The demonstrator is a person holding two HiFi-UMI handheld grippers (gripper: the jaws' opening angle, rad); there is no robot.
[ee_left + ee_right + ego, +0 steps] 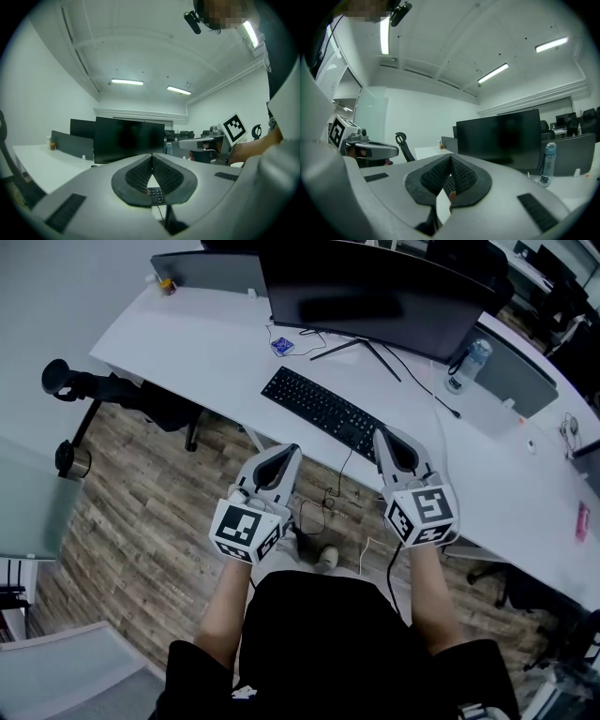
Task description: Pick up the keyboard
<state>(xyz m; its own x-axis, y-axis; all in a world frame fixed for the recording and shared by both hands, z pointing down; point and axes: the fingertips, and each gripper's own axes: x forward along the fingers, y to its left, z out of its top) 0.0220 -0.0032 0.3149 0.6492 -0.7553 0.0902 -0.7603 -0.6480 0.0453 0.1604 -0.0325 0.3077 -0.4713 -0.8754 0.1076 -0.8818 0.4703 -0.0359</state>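
- Black full-size keyboard (323, 409) lies flat on the white desk (206, 352), close to the near edge and in front of the black widescreen monitor (375, 292).
- Its long axis runs roughly along that near edge, diagonal in the head view from upper left to lower right. The key face is up, and the number-pad end points toward the desk's right end.
- We see a thin cable drop over the near edge at that end.
- Key legends are too small for us to read.
- Left gripper (291, 450): jaws fully together and nothing between them. It sits off the near edge over the wood floor (141, 521), below the keyboard's middle.
- Right gripper (382, 435): jaws also pressed together, empty, tip at the near edge just beside the keyboard's right end. We can't tell whether it touches.
- Each gripper's cube shows black-and-white square markers, with no text.
- Clear water bottle with a blue label (466, 364) stands toward the far edge, right of the monitor. Its print is unreadable.
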